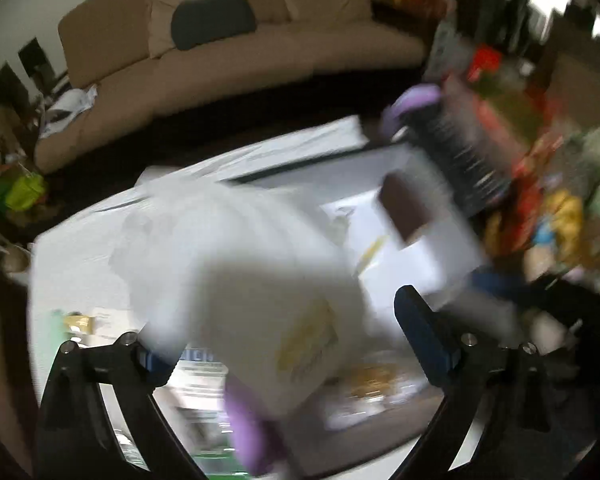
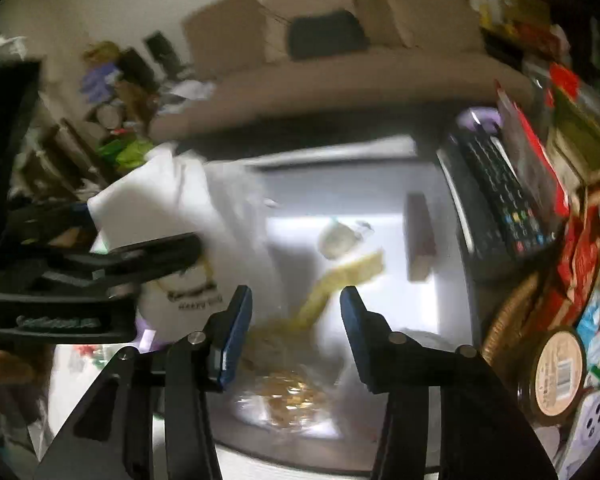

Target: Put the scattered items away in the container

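White bag lay over the container, left of the brown bar on its floor. Left gripper jaws stood wide, bag between them, apparently released. Right gripper jaws partly parted, empty, above the container's near edge. Judged step: drop-off done. Next: fetch another scattered item.
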Available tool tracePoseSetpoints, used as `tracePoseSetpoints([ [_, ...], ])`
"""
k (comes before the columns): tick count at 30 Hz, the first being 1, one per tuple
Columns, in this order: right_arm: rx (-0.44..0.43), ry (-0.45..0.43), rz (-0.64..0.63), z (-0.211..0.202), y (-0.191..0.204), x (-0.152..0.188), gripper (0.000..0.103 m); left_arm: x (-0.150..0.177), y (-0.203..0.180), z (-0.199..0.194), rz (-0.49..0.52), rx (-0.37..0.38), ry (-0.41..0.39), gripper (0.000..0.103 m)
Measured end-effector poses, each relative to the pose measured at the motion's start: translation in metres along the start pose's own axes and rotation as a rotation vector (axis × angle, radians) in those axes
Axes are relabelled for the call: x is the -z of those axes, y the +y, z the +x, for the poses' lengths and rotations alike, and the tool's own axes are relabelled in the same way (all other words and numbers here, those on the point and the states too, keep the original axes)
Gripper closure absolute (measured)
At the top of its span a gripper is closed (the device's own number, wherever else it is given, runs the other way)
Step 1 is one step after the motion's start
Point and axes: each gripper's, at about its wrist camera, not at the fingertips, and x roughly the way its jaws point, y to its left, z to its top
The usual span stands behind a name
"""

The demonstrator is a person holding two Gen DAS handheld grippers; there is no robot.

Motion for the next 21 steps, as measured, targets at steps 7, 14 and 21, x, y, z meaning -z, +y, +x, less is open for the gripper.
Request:
tracePoseSetpoints([
  [7, -0.027, -0.01, -0.056, -0.001, 0.012, 0.025, 0.054, 0.024, 0.028, 0.002, -0.041, 0.043, -0.036, 0.006],
  [14, -0.053, -0.034, -0.069, -0.001, 0.028, 0.01, 0.054, 0.078, 0.089, -0.068, -0.236, 0.144, -0.211, 0.004],
  [21, -0.103, 0.0, 0.124, 0.036, 0.003, -0.002, 0.045, 0.173, 0.121, -0.091, -0.334, 0.182, -0.308, 0.0],
])
